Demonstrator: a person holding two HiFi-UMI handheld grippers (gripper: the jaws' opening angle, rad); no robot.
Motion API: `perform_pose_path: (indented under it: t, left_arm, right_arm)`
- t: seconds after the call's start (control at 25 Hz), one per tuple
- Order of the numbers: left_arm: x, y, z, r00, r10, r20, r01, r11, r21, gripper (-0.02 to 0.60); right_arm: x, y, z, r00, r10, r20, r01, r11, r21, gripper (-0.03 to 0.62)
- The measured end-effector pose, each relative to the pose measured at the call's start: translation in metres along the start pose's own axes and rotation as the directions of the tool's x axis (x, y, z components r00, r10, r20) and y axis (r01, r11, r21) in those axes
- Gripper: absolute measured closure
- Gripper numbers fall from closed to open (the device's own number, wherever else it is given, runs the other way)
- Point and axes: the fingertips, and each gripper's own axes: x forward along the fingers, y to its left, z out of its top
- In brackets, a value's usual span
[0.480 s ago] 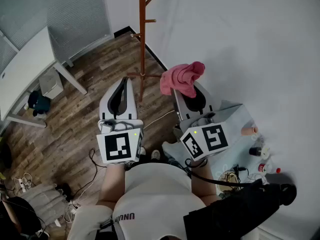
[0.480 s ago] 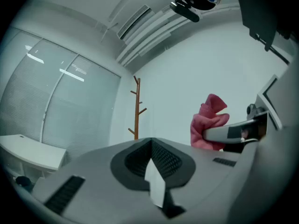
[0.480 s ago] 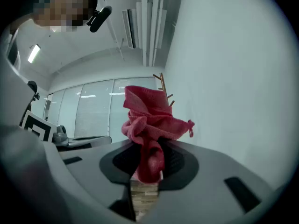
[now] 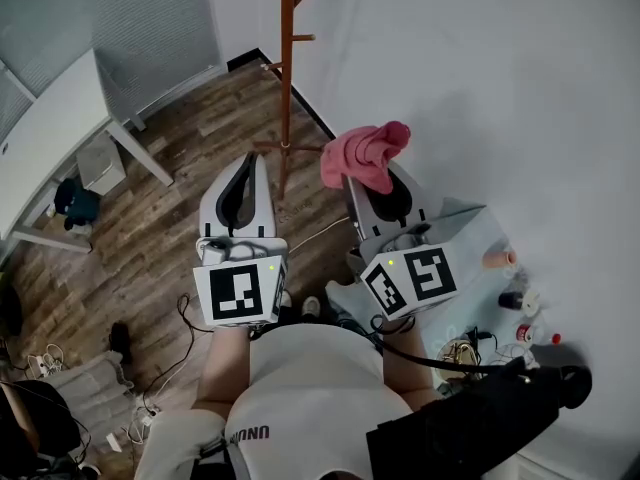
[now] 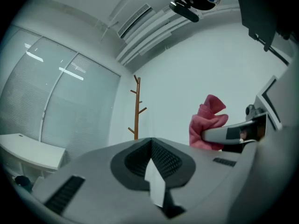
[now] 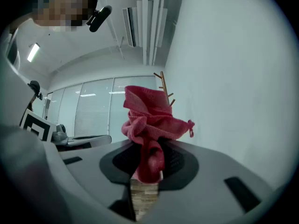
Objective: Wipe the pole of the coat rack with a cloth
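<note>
Crumpled, soft pink cloth [image 6: 150, 118] pinched in the right gripper [image 6: 145, 180], bunching above its tips. Left gripper [image 5: 154, 176] pressed together, empty. Slim brown wooden coat rack pole [image 4: 286, 78] upright ahead, apart from cloth.

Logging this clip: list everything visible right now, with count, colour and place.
coat rack: one, reddish-brown wood, standing by the white wall ahead of both grippers
cloth: one, pink, bunched, right of the rack's pole
table: one, white, far left
box: one, grey, on the wooden floor under the table
small items: several, mixed colours, on a pale blue surface at right
left gripper: white and grey, jaws together, empty
right gripper: white and grey, jaws pinching the cloth
shirt: white, the person's, bottom centre
</note>
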Motion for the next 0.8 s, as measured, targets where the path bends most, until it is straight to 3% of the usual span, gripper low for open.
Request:
perform_pose_path:
  t: [0.36,0.52,0.72,0.8]
  left_arm:
    - [-0.005,0.016,-0.003,1.0,0.009,-0.018,-0.009,1.0,0.009,0.569]
    - [-0.009,0.02,-0.016,0.999,0.006,-0.035,-0.007,1.0,-0.022,0.569]
    - [0.079,0.059,-0.027,0.996,0.01,-0.084,-0.014,0.999,-0.051,0.569]
    - [0.091,0.058,-0.038,0.995,0.013,-0.097,-0.019,0.998,-0.067,0.569]
  right_arm:
    - [0.006,-0.003,0.004,0.999,-0.03,0.022,0.03,0.999,0.027,0.484]
    - [0.003,-0.003,0.003,0.997,-0.059,0.04,0.058,0.998,0.026,0.484]
    - [0.101,-0.04,0.004,0.998,-0.06,-0.017,0.06,0.997,0.044,0.484]
    - [0.111,-0.053,-0.009,0.998,-0.065,-0.021,0.066,0.996,0.063,0.484]
